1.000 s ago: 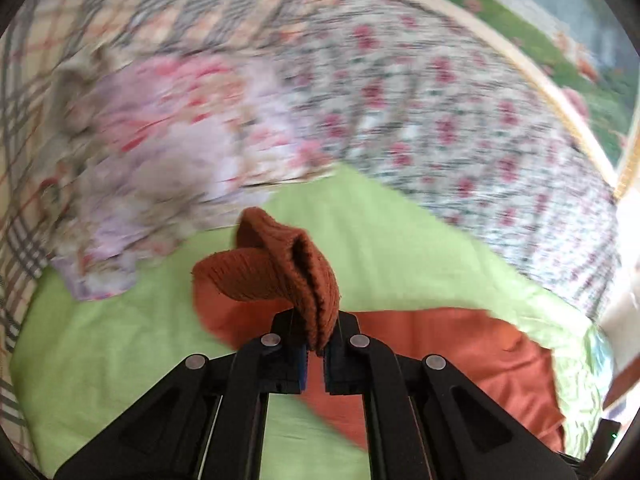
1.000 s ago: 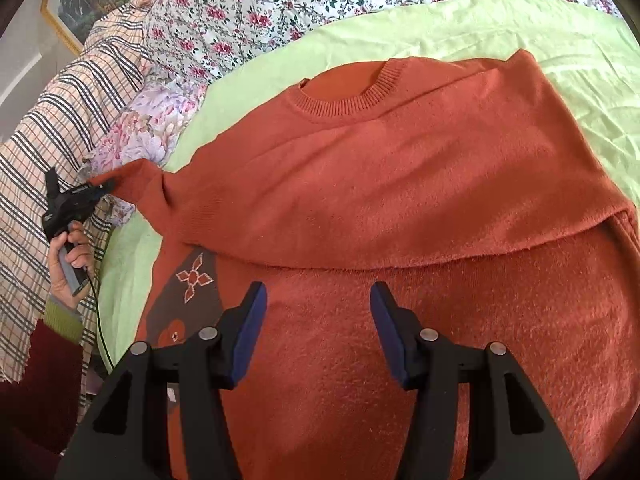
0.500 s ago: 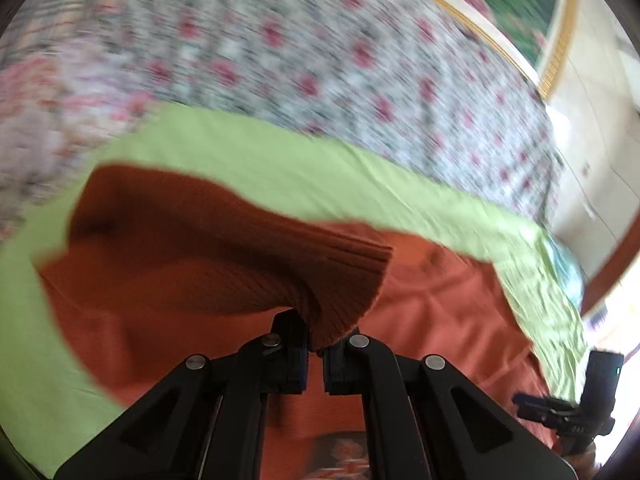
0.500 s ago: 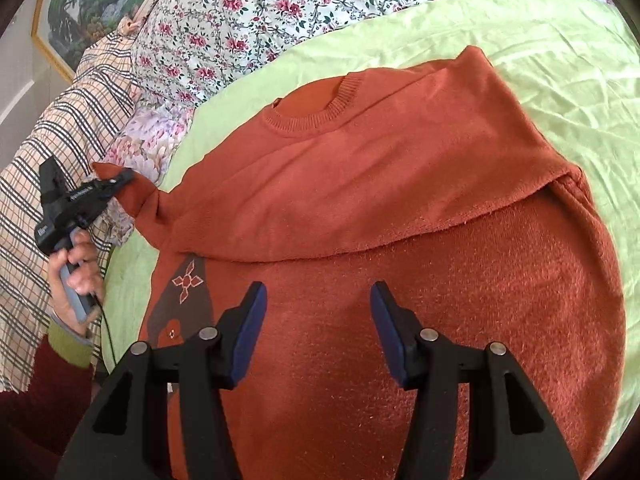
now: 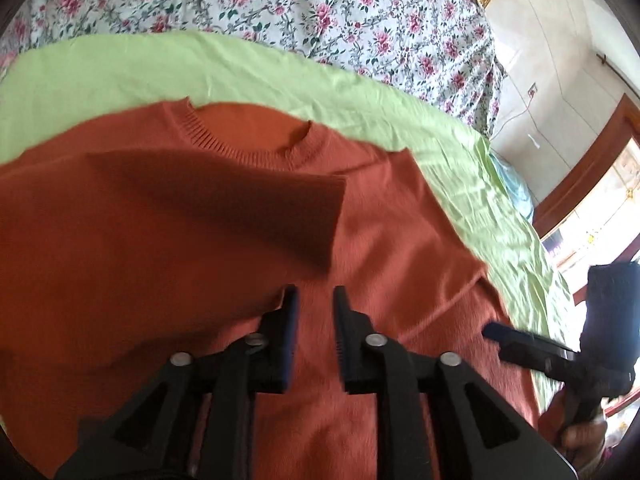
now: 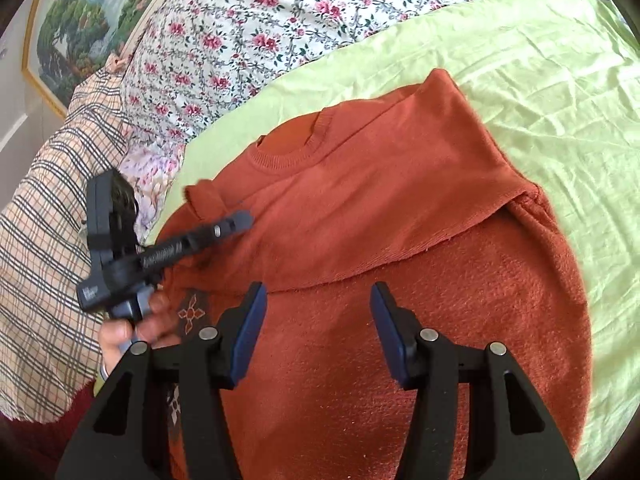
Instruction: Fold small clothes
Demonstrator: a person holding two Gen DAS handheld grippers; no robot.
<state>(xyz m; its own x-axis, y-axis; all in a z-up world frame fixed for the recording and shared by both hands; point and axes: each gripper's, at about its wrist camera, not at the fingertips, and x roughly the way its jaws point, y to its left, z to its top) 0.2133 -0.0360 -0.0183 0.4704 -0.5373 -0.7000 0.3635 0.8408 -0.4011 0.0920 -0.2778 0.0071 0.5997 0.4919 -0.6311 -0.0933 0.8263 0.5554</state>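
Observation:
An orange knit sweater [image 5: 400, 240] lies flat on the green sheet, its ribbed collar [image 5: 240, 148] toward the far side. One sleeve [image 5: 224, 208] is folded across the chest, cuff end at the middle. My left gripper [image 5: 315, 294] hovers just above the sweater near that sleeve's lower edge. Its jaws are opening, and only the sweater body shows in the gap. In the right wrist view the left gripper [image 6: 240, 218] points over the sweater's left shoulder. My right gripper [image 6: 318, 292] stands open over the sweater's [image 6: 400, 220] lower body, holding nothing.
The green sheet [image 6: 540, 80] covers the bed around the sweater. A floral quilt [image 6: 260, 20] lies beyond it, and a plaid blanket [image 6: 40, 240] and a pale floral cloth [image 6: 152, 168] sit at the left. A framed picture [image 6: 80, 20] hangs behind. A hand [image 6: 132, 328] holds the left gripper.
My left gripper carried the sleeve cuff from the bed's left side across the sweater's chest, came lower and let go; its jaws parted. The right gripper shifted slightly.

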